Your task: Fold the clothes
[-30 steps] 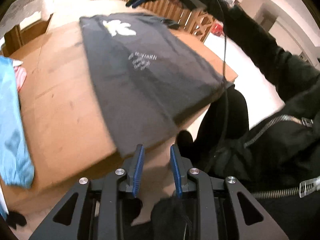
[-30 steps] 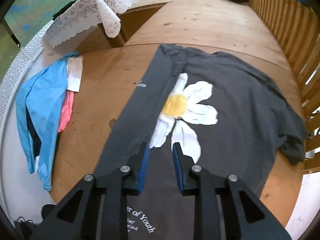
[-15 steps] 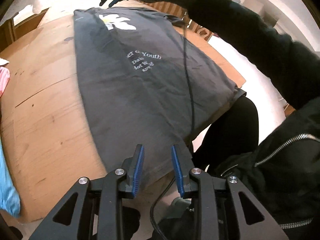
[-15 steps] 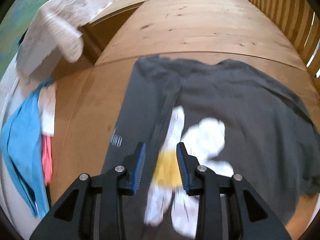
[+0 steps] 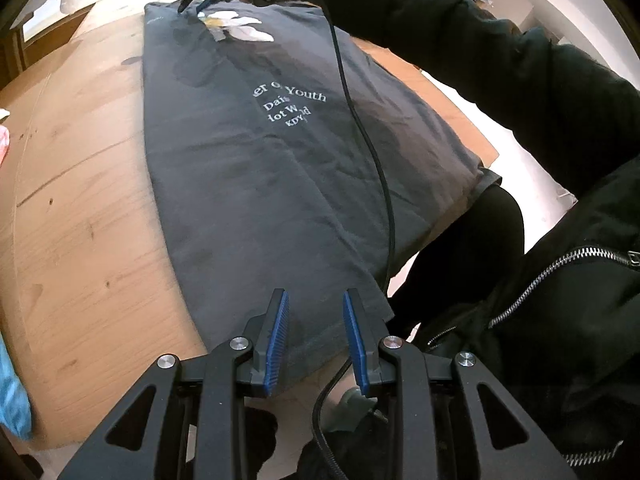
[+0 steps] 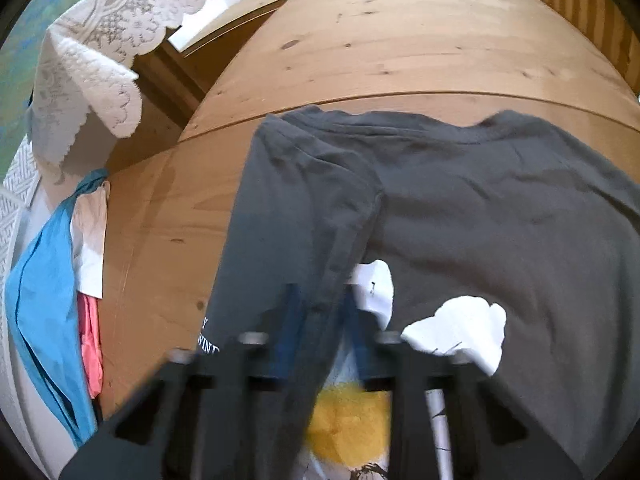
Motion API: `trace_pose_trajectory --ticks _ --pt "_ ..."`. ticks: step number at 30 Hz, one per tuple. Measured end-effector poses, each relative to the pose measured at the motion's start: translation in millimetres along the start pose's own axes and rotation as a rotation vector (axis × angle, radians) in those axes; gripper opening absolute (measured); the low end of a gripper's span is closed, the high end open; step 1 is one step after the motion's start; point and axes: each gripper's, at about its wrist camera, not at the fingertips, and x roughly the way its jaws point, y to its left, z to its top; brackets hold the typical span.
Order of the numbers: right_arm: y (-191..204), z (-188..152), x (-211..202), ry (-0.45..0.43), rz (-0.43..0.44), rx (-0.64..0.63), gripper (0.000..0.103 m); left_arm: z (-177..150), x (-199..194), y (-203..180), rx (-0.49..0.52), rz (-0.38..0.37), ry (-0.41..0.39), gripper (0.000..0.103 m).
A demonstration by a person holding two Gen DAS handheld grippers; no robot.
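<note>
Left gripper (image 5: pixel 314 336) at shirt (image 5: pixel 260 168) hem, jaws narrow, nothing pinched. Right gripper (image 6: pixel 320 324) just clamped shut on folded edge by daisy print. Shirt flat on table (image 6: pixel 400 40); one side folded in, rest pending.

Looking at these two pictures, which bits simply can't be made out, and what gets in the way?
- Right wrist view: the right gripper is smeared by motion blur. Its jaws have just been closing with the grey T-shirt fold between them, but an actual pinch is unclear.
- Left wrist view: creases swallow part of the white lettering.
- Right wrist view: the blue garment is cut off by the picture's edge.
</note>
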Motion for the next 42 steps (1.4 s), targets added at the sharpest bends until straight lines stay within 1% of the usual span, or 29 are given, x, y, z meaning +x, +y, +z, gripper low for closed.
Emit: trace_pose_trajectory --ticks 3,7,9,12,14,18,20,22,23,25,26,28,30,32,34,35,37,38,40,42 --pt "8 1 -6 -0.013 -0.02 -0.046 0.006 -3 -3 1 -0.005 0.003 0.006 0.027" --pt "20 12 -25 -0.048 -0.018 -0.089 0.005 -2 -5 -1 -0.002 0.005 0.005 0.027" --pt "22 18 -24 -0.047 -0.037 -0.104 0.005 1 -5 -2 0.003 0.0 0.004 0.027" --pt "22 15 -6 -0.011 -0.094 -0.128 0.005 4 0 -5 0.013 -0.015 0.011 0.028" --pt "15 10 5 0.004 -0.103 -0.115 0.005 5 4 -6 0.02 -0.03 0.021 0.028" --pt "8 5 10 -0.003 -0.08 -0.098 0.006 10 12 -13 0.048 -0.03 0.043 0.028" --pt "6 5 7 0.017 -0.084 -0.073 0.011 15 11 -16 0.057 -0.029 0.039 0.028" --pt "4 3 -8 0.016 -0.078 -0.063 0.014 23 8 -20 0.08 -0.021 0.035 0.031" --pt "3 0 -18 0.01 -0.079 -0.063 0.014 25 4 -21 0.097 -0.007 0.027 0.031" --pt "0 -8 -46 -0.014 -0.098 -0.081 0.018 25 -11 -17 0.104 0.022 0.01 0.031" --pt "0 -13 -59 -0.023 -0.095 -0.091 0.019 25 -19 -15 0.106 0.037 0.001 0.031" --pt "-2 -29 -93 -0.05 -0.097 -0.111 0.02 19 -40 -1 0.072 0.083 -0.027 0.031" --pt "1 -56 -125 -0.067 -0.088 -0.168 0.02 11 -57 13 0.043 0.137 -0.046 0.031" --pt "5 -97 -155 -0.061 -0.071 -0.218 0.02 5 -62 25 0.016 0.181 -0.045 0.031" --pt "2 -147 -185 -0.045 -0.022 -0.234 0.022 0 -59 35 -0.003 0.168 -0.041 0.031" --pt "-1 -172 -199 -0.04 0.004 -0.236 0.024 0 -54 34 0.0 0.146 -0.041 0.031" --pt "-8 -209 -217 -0.051 -0.004 -0.224 0.034 0 -41 26 0.036 0.103 -0.039 0.031" --pt "-12 -231 -226 -0.061 -0.013 -0.218 0.035 0 -33 21 0.061 0.086 -0.039 0.031" --pt "-21 -264 -230 -0.058 -0.035 -0.212 0.035 2 -18 10 0.112 0.065 -0.034 0.031" --pt "-31 -292 -224 -0.034 -0.049 -0.178 0.035 5 -3 2 0.143 0.05 -0.023 0.031"
